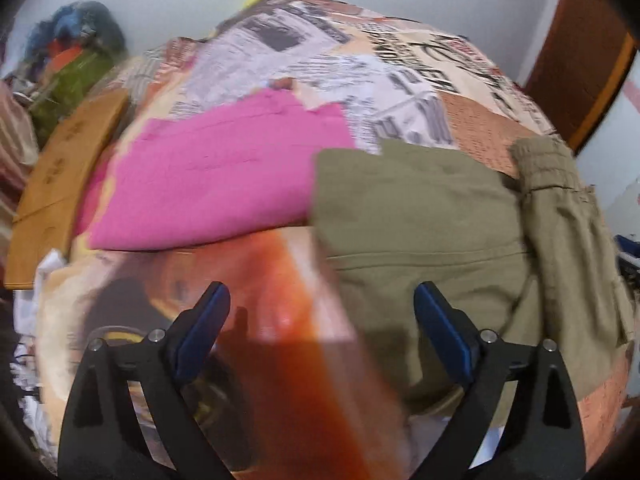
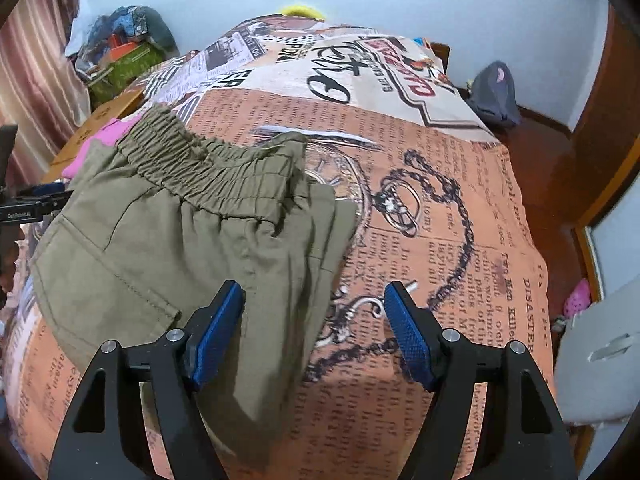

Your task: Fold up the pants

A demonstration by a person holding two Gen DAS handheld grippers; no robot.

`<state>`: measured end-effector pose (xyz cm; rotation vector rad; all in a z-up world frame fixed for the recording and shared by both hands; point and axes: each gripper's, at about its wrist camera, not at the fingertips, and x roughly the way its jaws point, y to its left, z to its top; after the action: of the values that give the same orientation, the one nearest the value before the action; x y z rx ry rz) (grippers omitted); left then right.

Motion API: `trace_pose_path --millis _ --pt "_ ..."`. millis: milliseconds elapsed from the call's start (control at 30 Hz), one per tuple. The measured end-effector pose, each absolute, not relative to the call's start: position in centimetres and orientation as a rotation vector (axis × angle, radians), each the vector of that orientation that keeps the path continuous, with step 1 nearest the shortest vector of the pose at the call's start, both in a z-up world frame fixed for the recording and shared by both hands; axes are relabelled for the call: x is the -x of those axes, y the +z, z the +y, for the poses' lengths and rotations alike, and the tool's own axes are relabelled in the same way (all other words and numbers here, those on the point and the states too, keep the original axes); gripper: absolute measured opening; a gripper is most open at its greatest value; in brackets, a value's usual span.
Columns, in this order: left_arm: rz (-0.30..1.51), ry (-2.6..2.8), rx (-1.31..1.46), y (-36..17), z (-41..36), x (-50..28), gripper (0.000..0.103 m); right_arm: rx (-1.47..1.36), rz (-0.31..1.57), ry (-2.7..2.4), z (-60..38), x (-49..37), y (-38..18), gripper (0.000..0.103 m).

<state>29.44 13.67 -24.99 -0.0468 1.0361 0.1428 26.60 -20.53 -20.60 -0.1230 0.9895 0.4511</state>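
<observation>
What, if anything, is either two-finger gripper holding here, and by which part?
Nothing is held. The left gripper and the right gripper both stand open above the folded olive-green cotton pants, which lie free on the printed bedspread.

Probably a home bedroom: printed bedspread [image 2: 460, 208], curtain [image 2: 36, 72], piled clothes [image 2: 128, 40].

Both the left claw [image 1: 322, 300] and right claw [image 2: 314, 300] point steeply downward, blue pads spread apart, gripping nothing.

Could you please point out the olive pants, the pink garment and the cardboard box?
olive pants [image 2: 168, 248]: right wrist view, hip panel.
pink garment [image 1: 216, 176]: left wrist view, middle.
cardboard box [image 1: 60, 176]: left wrist view, top face.
</observation>
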Motion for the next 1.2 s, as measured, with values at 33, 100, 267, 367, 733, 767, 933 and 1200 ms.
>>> trace_pose_path --millis 33,100,267,367,733,767,933,1200 --pt "1.027 0.178 0.018 -24.5 13.9 -29.3 0.091 0.116 0.987 0.450 -20.6 -26.6 -20.4 0.069" --pt "1.009 0.158 0.050 -23.6 14.7 -29.1 0.090 0.099 0.969 0.453 -20.7 -26.6 -19.6 0.066" --pt "0.932 0.023 0.208 -20.2 14.1 -29.4 0.090 0.125 0.913 0.482 -18.8 -27.5 -18.0 0.051" --pt "0.895 -0.055 0.168 -19.0 10.8 -30.4 0.090 0.149 0.914 0.516 -17.2 -28.4 -18.3 0.039" --pt "0.949 -0.154 0.037 -22.1 3.7 -34.2 0.090 0.168 0.941 0.536 -15.1 -30.4 -20.1 0.020" --pt "0.958 -0.136 0.019 -22.7 3.6 -34.3 0.090 0.168 0.932 0.535 -15.2 -30.4 -20.0 0.019" --pt "0.992 -0.117 0.017 -24.6 4.2 -34.6 0.091 0.186 0.877 0.536 -15.1 -30.0 -19.2 0.011" --pt "0.952 -0.092 0.025 -23.2 4.6 -34.4 0.090 0.192 0.932 0.538 -14.8 -31.1 -19.5 0.022"
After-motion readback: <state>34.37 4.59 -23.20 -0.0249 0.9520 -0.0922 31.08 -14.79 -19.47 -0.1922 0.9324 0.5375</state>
